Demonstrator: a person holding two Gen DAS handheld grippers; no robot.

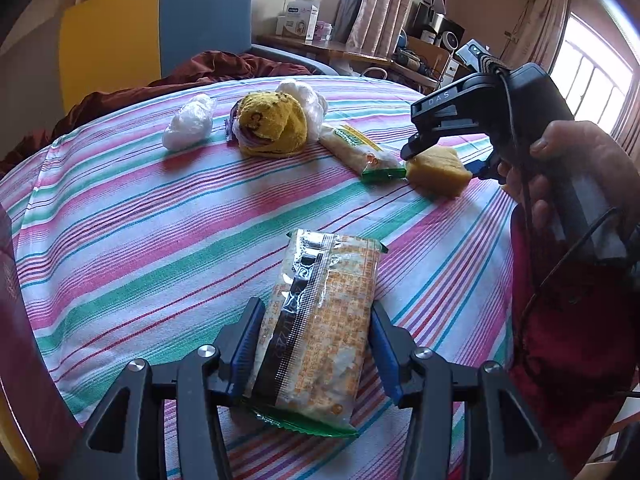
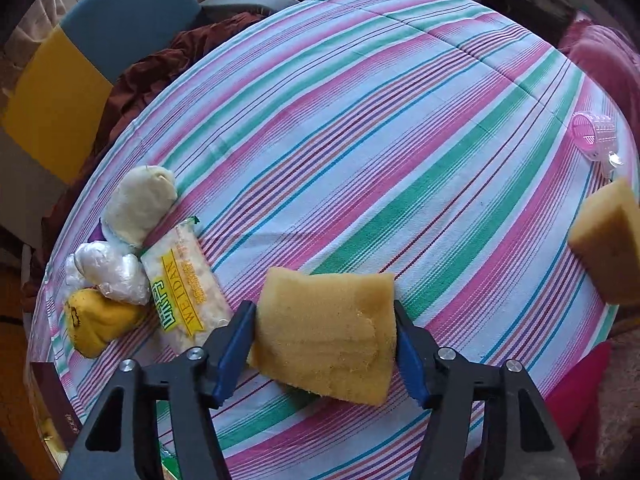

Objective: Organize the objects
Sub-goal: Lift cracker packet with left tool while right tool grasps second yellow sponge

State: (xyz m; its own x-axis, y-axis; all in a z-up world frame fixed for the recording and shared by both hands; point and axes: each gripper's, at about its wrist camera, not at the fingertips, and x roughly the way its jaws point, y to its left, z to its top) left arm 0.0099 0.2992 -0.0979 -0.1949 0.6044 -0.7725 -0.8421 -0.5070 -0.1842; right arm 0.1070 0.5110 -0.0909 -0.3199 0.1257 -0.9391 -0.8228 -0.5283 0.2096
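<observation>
Centrally, left fingers clamp snack packet; right fingers pinch sponge; striped cloth beyond bare.

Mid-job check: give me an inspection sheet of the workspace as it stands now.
Surface: striped cloth, lying flat.
Job's things: snack packet between the left pads; yellow sponge between the right pads; second sponge at the right edge; second packet beside the pile.
Clutter: yellow towel, plastic bag balls, pink roller.
Grippers: left hand-held gripper shut on packet; right hand-held gripper closed on sponge.
Cables: black cord along the right tool.
Surroundings: blue-yellow chair, cluttered desk.
</observation>
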